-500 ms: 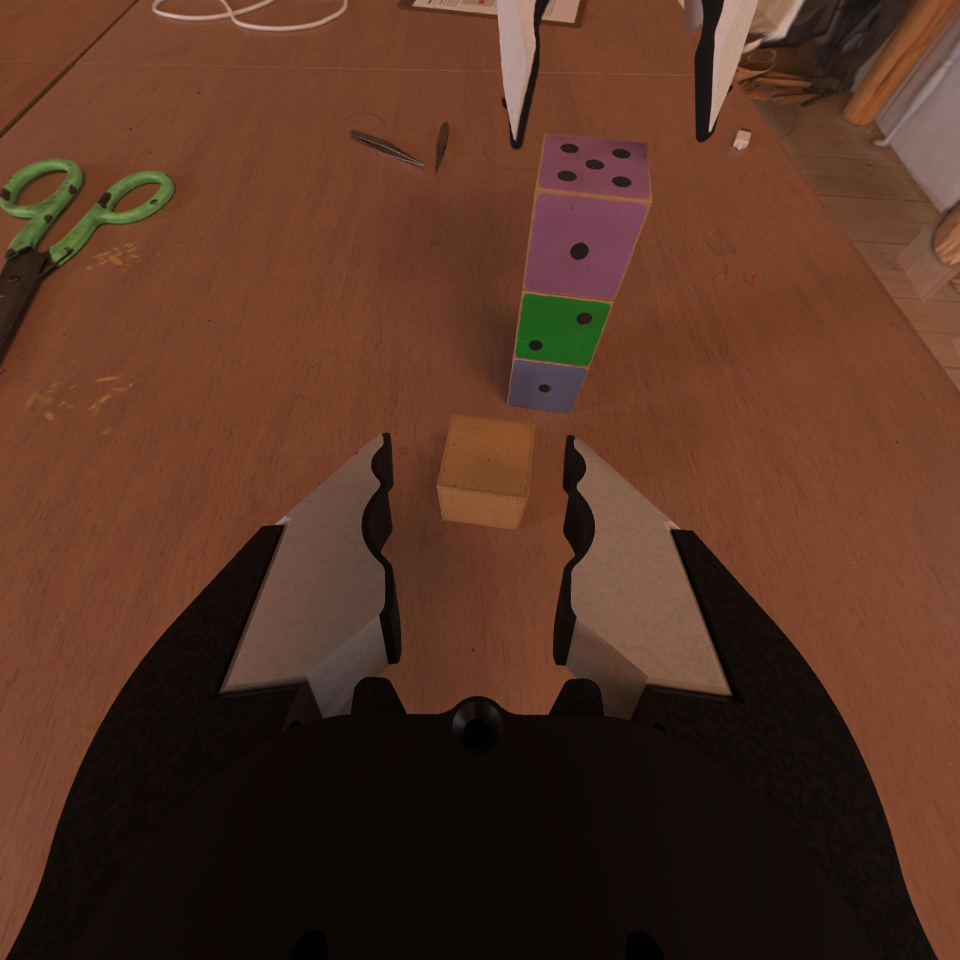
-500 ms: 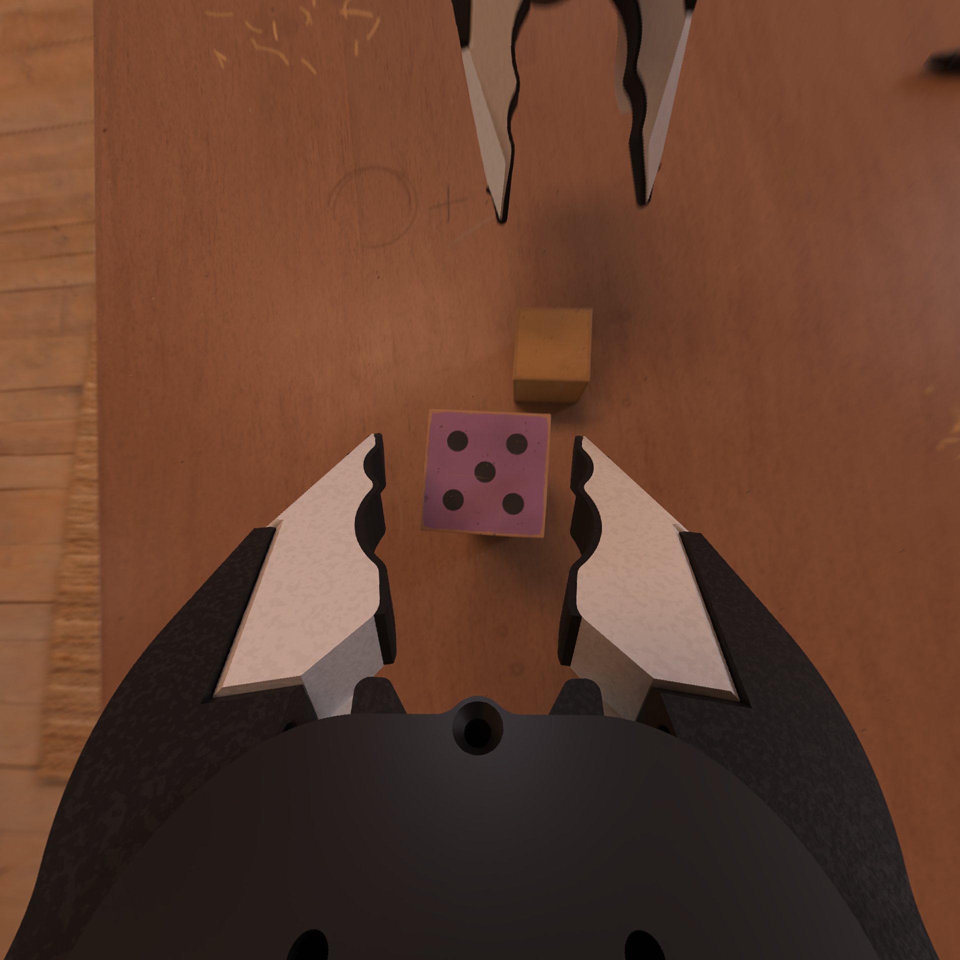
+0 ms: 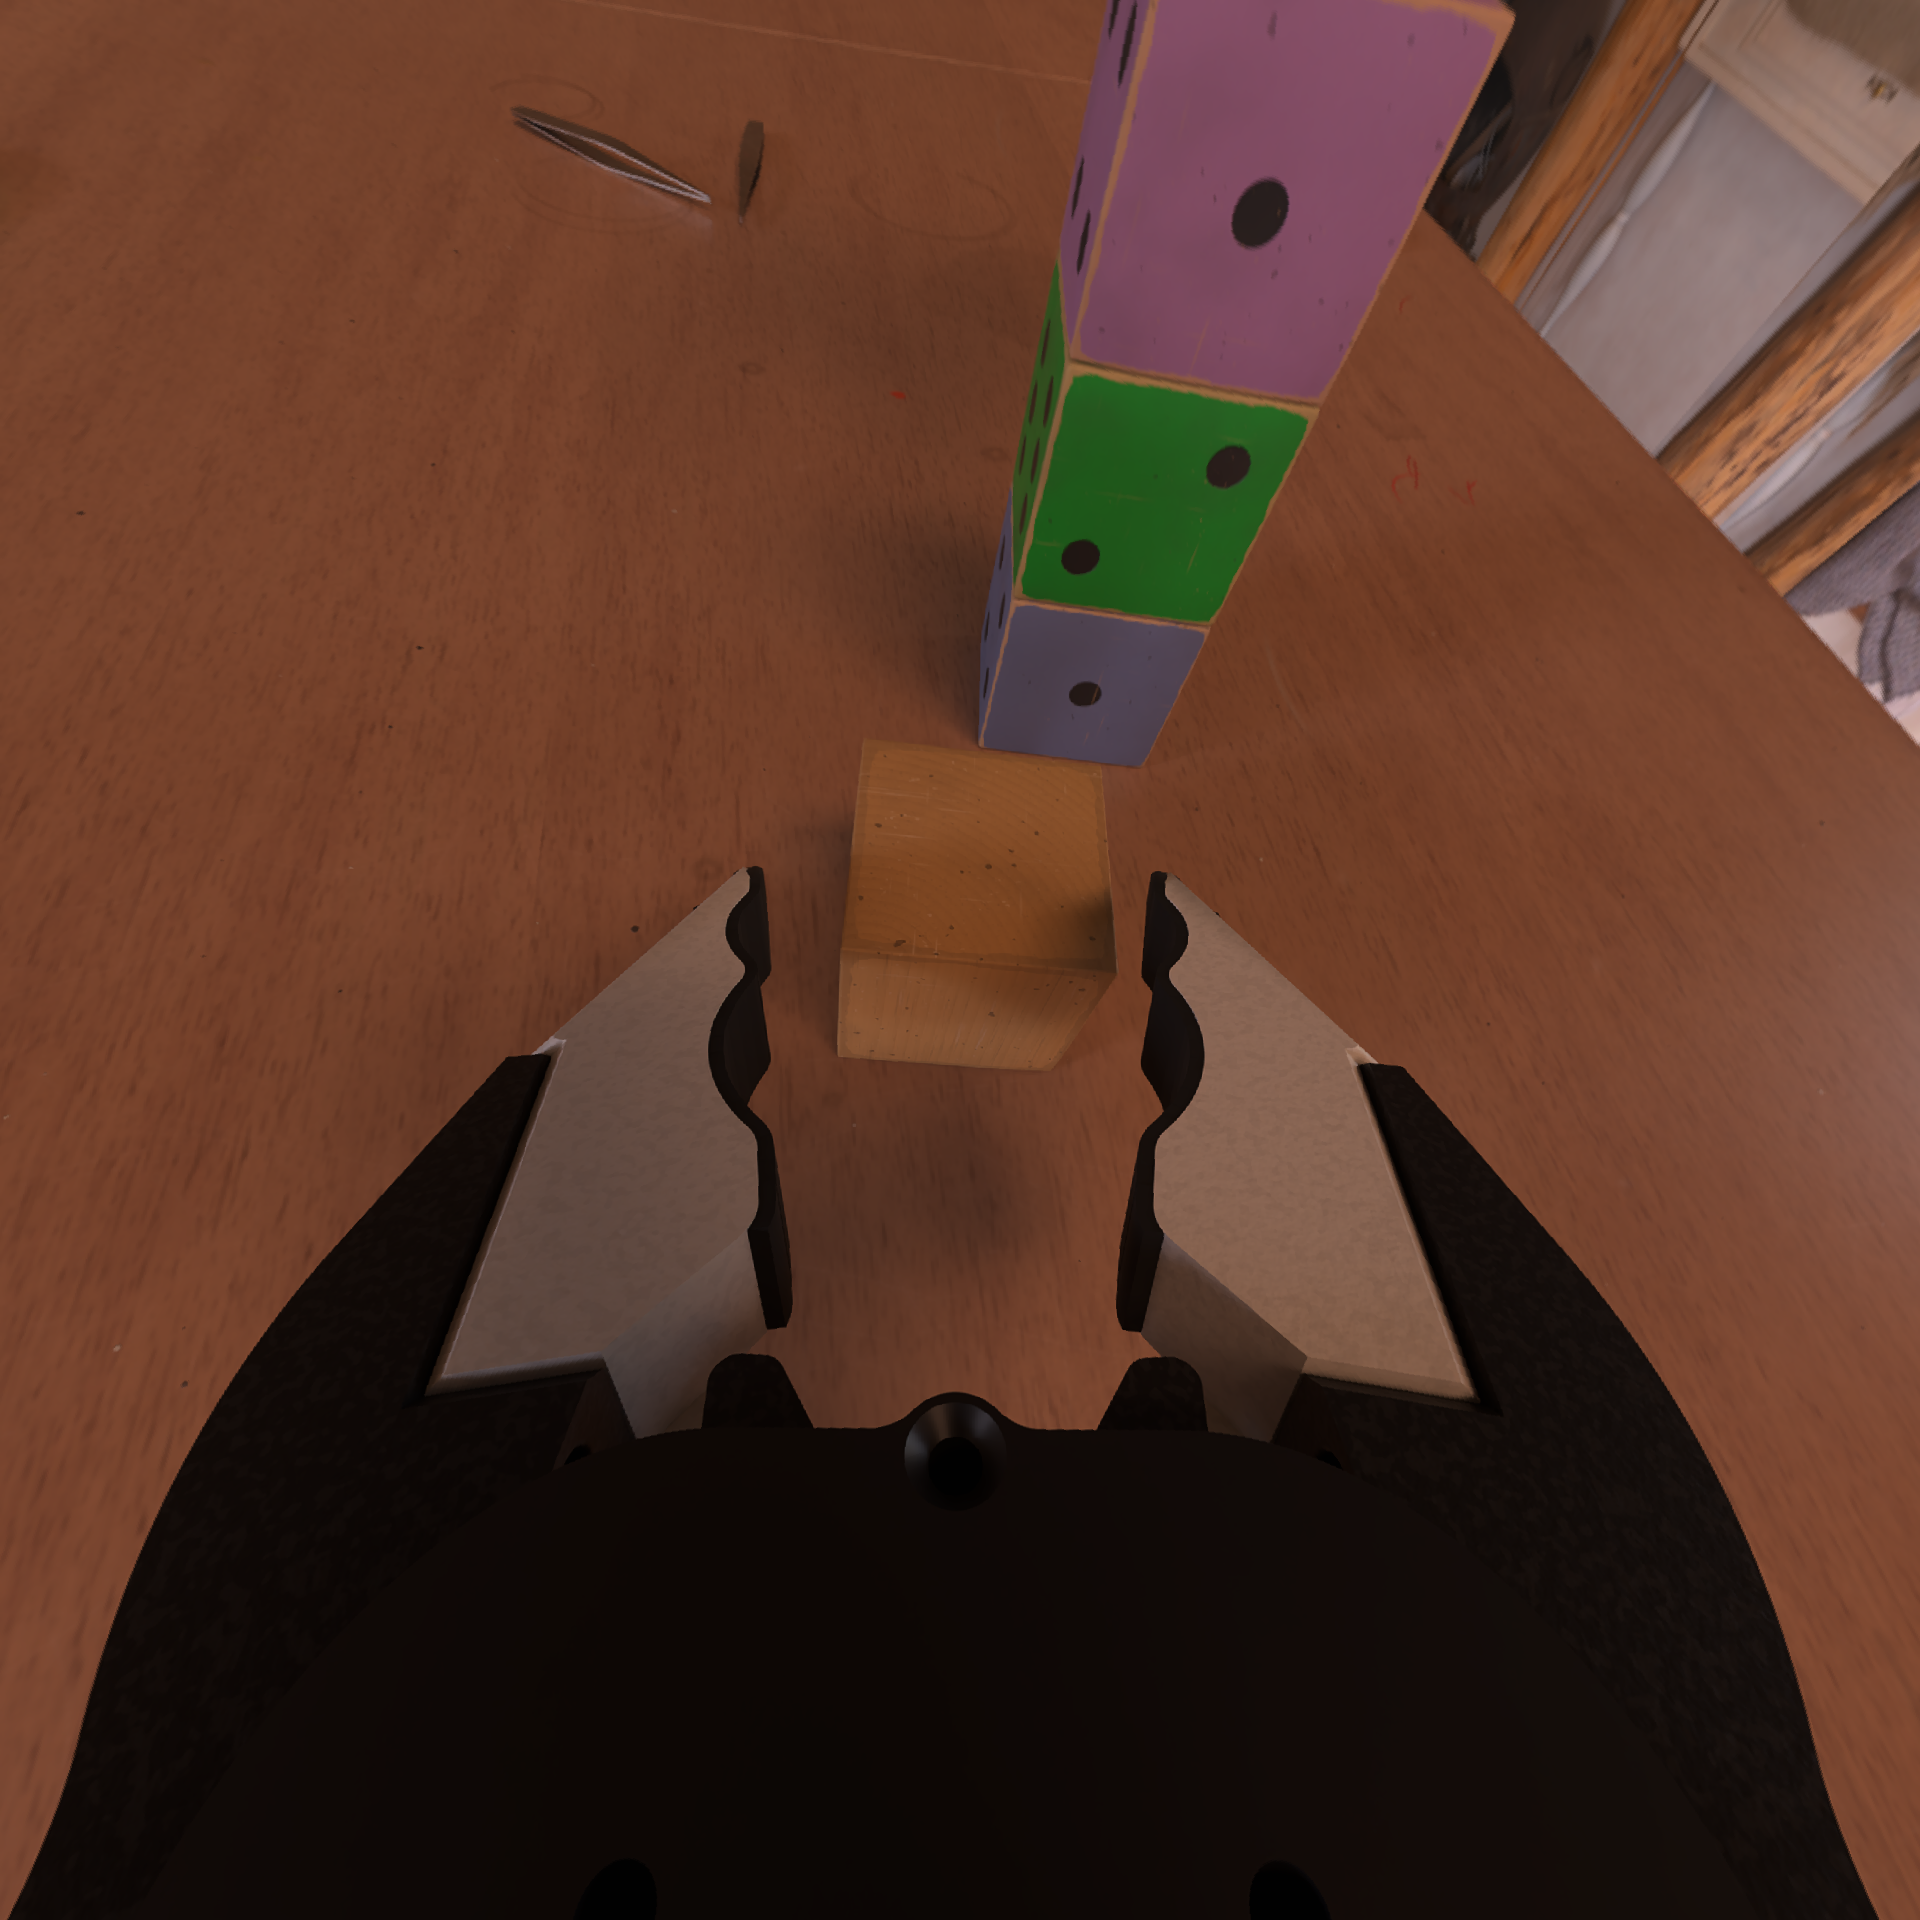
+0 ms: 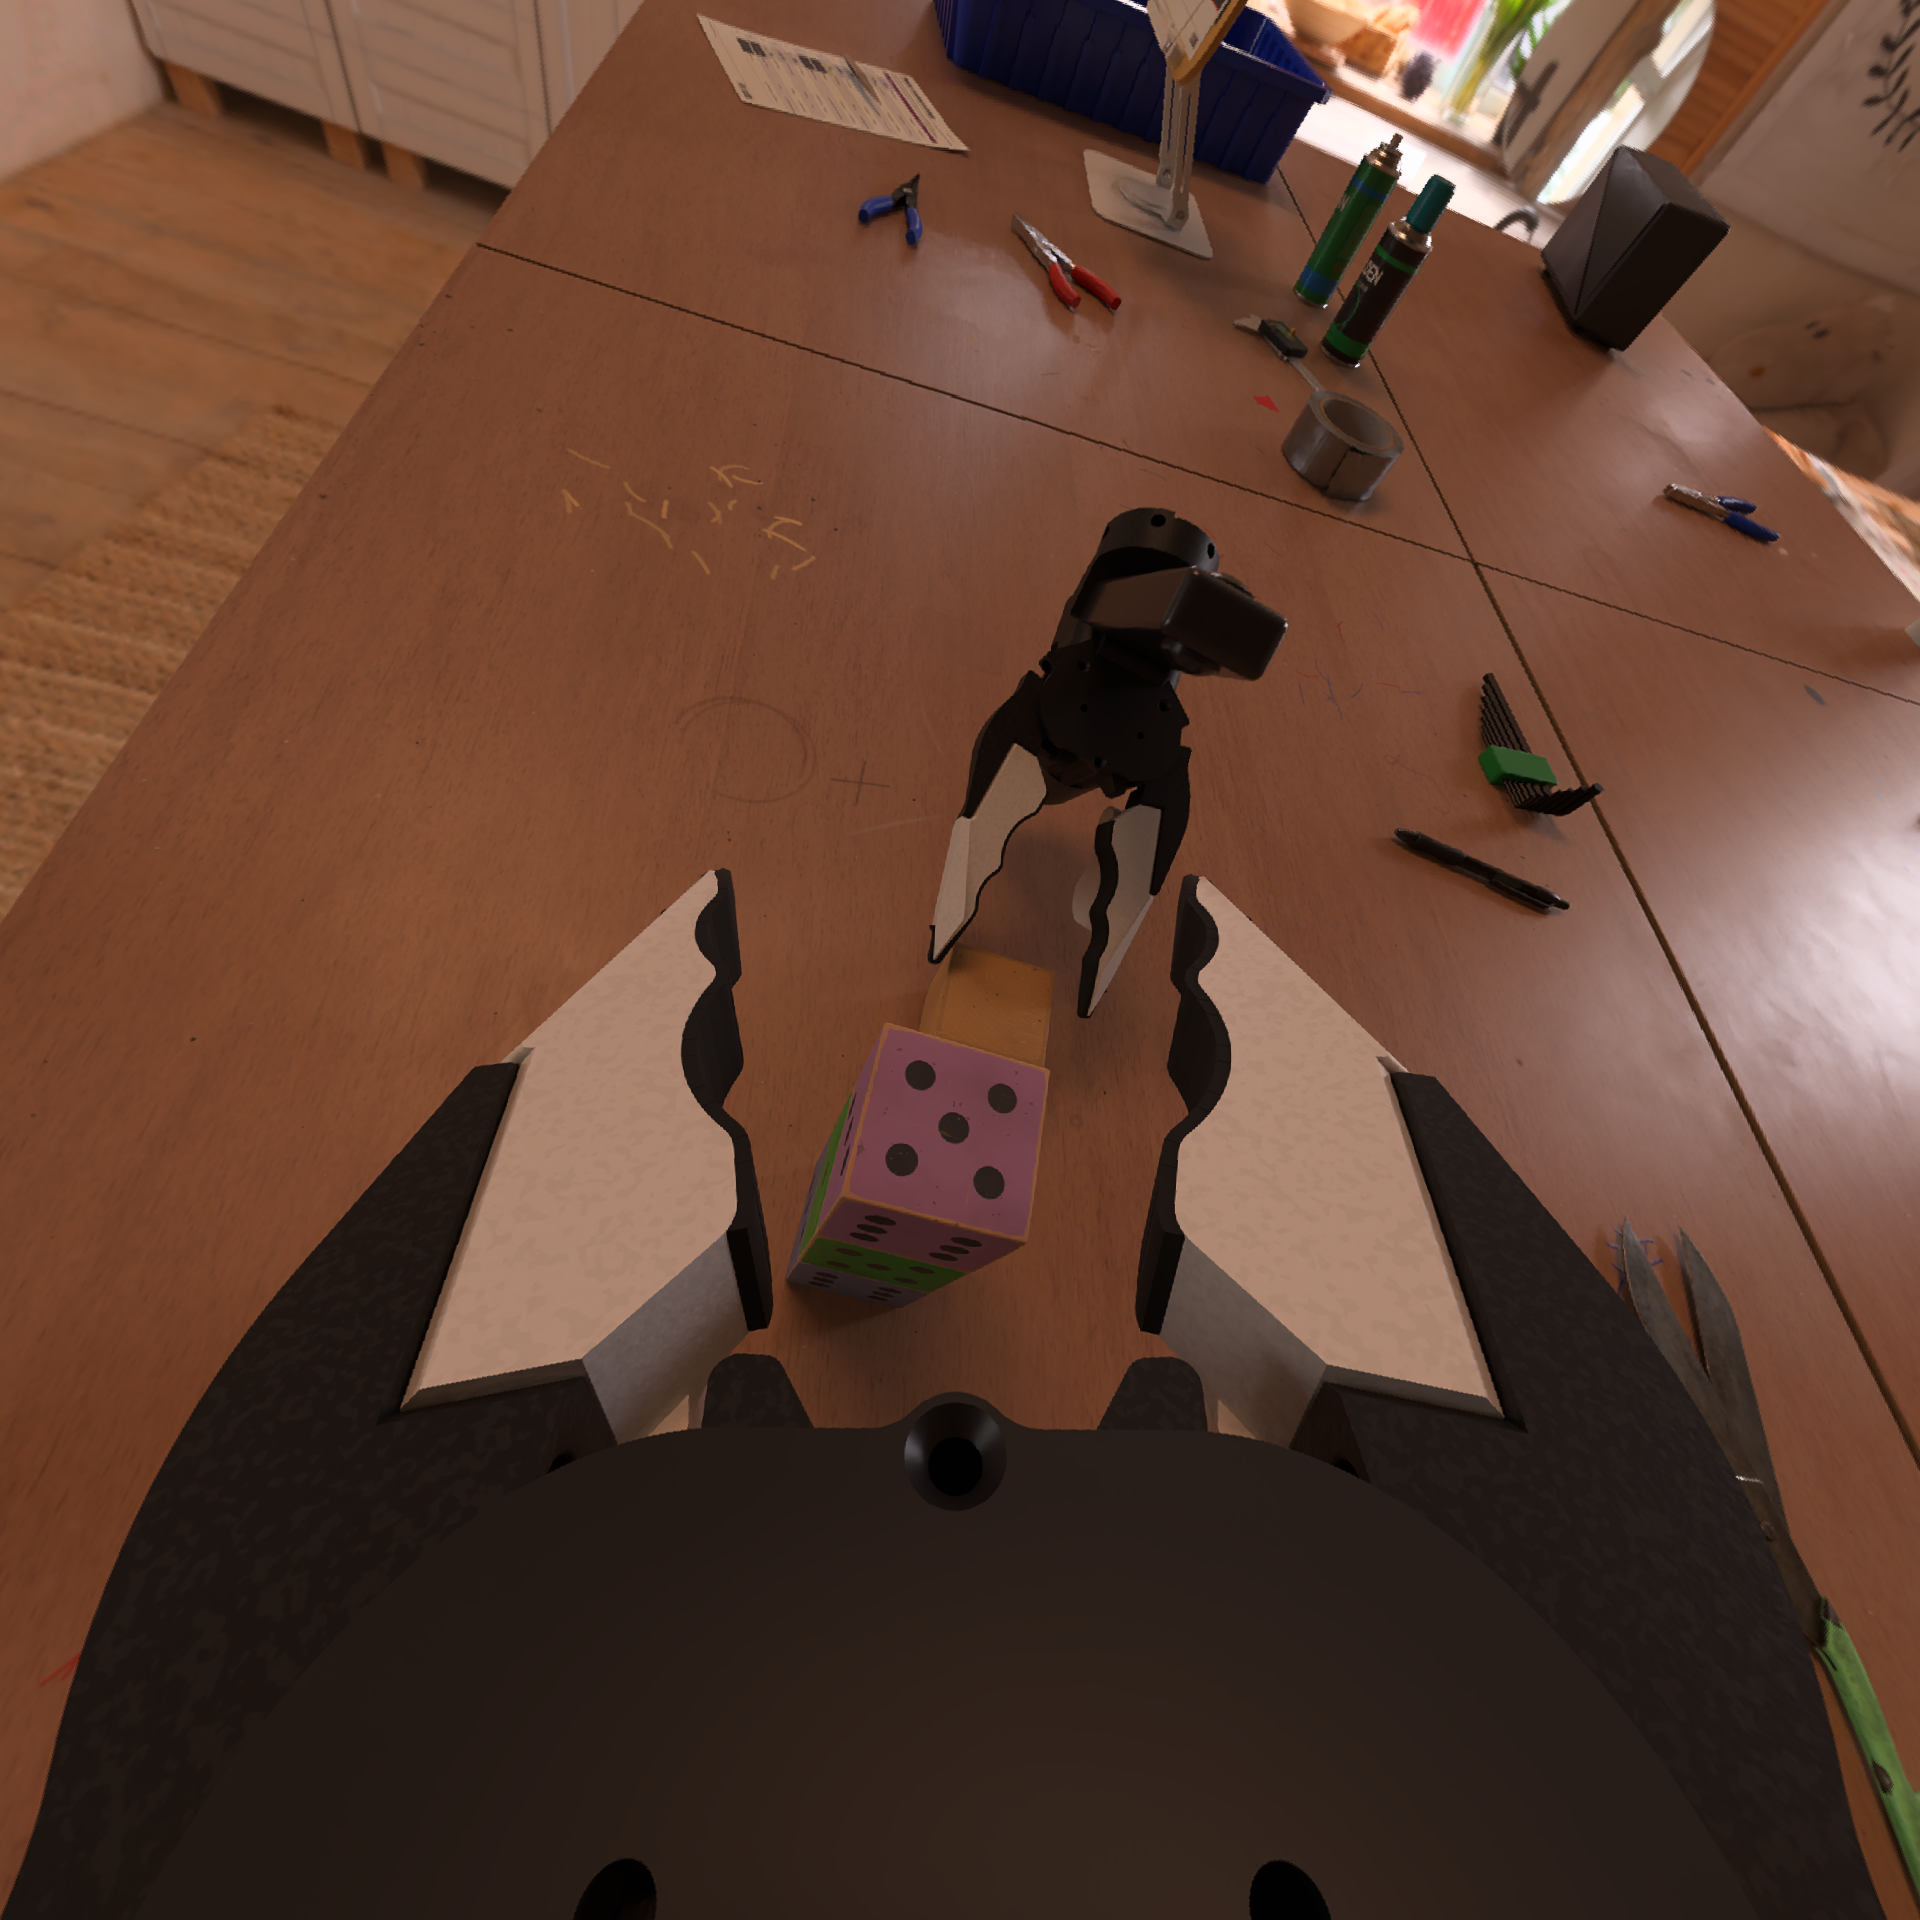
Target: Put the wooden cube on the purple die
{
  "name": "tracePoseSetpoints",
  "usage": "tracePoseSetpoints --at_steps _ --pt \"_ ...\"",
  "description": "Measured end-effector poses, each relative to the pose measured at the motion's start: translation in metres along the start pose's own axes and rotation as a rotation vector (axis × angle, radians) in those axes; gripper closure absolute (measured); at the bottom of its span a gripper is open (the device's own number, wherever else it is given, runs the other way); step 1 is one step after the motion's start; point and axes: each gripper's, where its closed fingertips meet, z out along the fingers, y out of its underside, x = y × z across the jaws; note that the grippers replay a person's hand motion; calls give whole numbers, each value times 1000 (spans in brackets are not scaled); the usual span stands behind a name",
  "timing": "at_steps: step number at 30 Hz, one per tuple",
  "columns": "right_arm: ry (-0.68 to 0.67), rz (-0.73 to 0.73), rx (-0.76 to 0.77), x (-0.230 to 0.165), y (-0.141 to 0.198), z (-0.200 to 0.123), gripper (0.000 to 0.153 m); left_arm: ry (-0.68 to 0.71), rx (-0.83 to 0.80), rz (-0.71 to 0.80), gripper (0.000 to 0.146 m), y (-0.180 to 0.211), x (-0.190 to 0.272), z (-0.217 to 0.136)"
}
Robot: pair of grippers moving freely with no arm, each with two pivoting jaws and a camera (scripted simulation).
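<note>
Brown wooden table (image 3: 364, 727) carrying all items. Stack of three dice standing upright on it: purple die (image 3: 1268, 197) on top, green die (image 3: 1153, 499) in the middle, blue-grey die (image 3: 1086, 681) at the base.

Left gripper (image 3: 954, 904) spread wide, pinching nothing, low over the table. Wooden cube (image 3: 971, 904) lying on the table, far half between the fingertips, clear gaps on both sides, no contact seen. Cube just near of the stack's base and slightly left of it; whether touching the base die cannot be told.

Right gripper (image 4: 954, 899) likewise spread and empty, raised above the stack, five-pip top face of the purple die (image 4: 951, 1132) in view between its fingers. Left gripper (image 4: 1023, 971) seen beyond the stack, tips straddling the cube (image 4: 992, 1003).

Obstruction: none between the left fingers and the cube; stack close behind it.

Farther off: blue bin (image 4: 1122, 73), dark box (image 4: 1631, 249), printed sheet (image 4: 831, 83), tape roll (image 4: 1340, 447), two spray cans (image 4: 1366, 249), hex key set (image 4: 1522, 753), red-handled pliers (image 4: 1065, 265), black pen (image 4: 1481, 871). Green-handled scissors (image 4: 1766, 1507) at near right.
</note>
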Motion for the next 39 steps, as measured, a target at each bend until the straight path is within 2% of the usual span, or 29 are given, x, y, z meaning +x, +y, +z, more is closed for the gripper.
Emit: tracePoseSetpoints --at_steps 8,12,14,18,25,28,34,39 --pt "-15 4 28 -1 -1 -2 68 -8 -94 27 73 20 -1 14" --pt "-24 0 38 -2 -1 -3 68 -22 -147 51 80 26 0 20" --pt "-24 -3 42 -2 -1 -4 68 -27 -165 69 84 26 1 21" --pt "-26 -11 66 -5 -2 -8 68 -47 -154 88 84 17 2 15" --pt "-17 -19 105 -5 1 -17 68 -245 -54 96 84 -46 0 -36" --pt "-11 -27 116 -5 2 -22 68 -258 -32 70 84 -75 14 -46" --pt "-22 -106 213 -18 -9 -33 70 -140 21 143 84 -132 47 -22" --pt "4 -121 237 -22 -10 -39 70 -74 -31 184 84 -153 59 12"
